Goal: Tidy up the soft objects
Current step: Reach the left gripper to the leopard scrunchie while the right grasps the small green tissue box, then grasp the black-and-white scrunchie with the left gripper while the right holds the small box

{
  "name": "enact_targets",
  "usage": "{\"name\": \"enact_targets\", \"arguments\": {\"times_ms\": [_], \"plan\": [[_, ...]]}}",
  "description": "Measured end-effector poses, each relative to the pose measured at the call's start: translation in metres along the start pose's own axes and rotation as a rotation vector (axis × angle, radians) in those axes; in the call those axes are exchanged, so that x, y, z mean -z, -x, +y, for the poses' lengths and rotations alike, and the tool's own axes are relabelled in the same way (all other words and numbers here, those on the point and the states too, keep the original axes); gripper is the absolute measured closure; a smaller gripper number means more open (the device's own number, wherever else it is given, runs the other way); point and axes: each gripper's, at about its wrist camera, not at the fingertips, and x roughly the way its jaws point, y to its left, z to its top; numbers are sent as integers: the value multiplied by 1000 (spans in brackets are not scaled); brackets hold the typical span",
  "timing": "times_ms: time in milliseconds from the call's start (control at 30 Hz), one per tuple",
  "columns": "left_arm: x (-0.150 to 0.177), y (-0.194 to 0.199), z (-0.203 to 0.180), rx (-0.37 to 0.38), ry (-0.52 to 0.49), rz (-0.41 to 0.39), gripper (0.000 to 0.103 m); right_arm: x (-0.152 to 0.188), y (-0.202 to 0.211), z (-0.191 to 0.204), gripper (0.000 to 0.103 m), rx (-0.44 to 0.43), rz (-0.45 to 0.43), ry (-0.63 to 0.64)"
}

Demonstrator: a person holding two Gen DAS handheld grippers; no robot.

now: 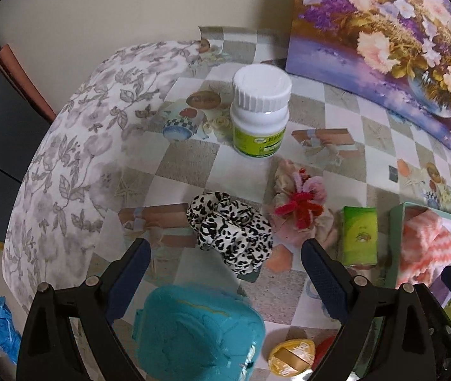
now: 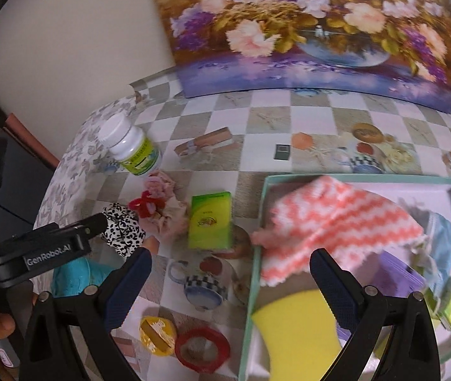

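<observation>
Both jaws are spread empty. Were the left gripper (image 1: pixel 225 254) closed carelessly on the leopard scrunchie (image 1: pixel 230 231), the pink scrunchie (image 1: pixel 298 206) touching it could be dragged along.

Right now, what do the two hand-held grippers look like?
Both match: the left hand-held gripper and right hand-held gripper have black angular arms with silver rivets and dark blue textured finger pads. The right wrist view shows white "GenRobot.AI" lettering on the left one's black side. No cables show.

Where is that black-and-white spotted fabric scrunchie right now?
The black-and-white spotted fabric scrunchie lies on the checkered tablecloth, just ahead of the open left gripper, with the pink-and-red fuzzy flower bundle to its right.
</observation>
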Motion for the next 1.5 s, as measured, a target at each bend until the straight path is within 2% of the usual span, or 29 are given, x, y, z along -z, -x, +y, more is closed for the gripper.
{"name": "enact_targets", "arguments": {"times_ms": [233,367,533,767,933,1100,1167,1367,1433,1500], "plan": [[-8,-15,11,13,24,32,7,-3,-16,20,3,-6,10,96],[-11,-22,13,8,19,43,7,-7,-29,25,12,-2,33,111],[-15,-34,15,30,33,72,7,-9,-47,34,18,6,67,149],[-17,-51,12,26,20,102,7,-10,-73,36,25,45,128,168],[-18,-58,11,11,13,107,7,-8,-83,39,31,69,141,190],[-20,-59,9,-3,-10,101,8,-6,-92,40,43,85,162,204],[-20,-60,9,-8,-20,103,11,-5,-93,40,48,95,161,203],[-14,-62,4,18,-24,128,38,-5,-92,37,49,90,165,186],[-13,-63,4,31,-27,132,51,-6,-92,35,49,88,164,182],[-12,-63,2,36,-32,133,54,-8,-92,34,49,85,161,177]]}}
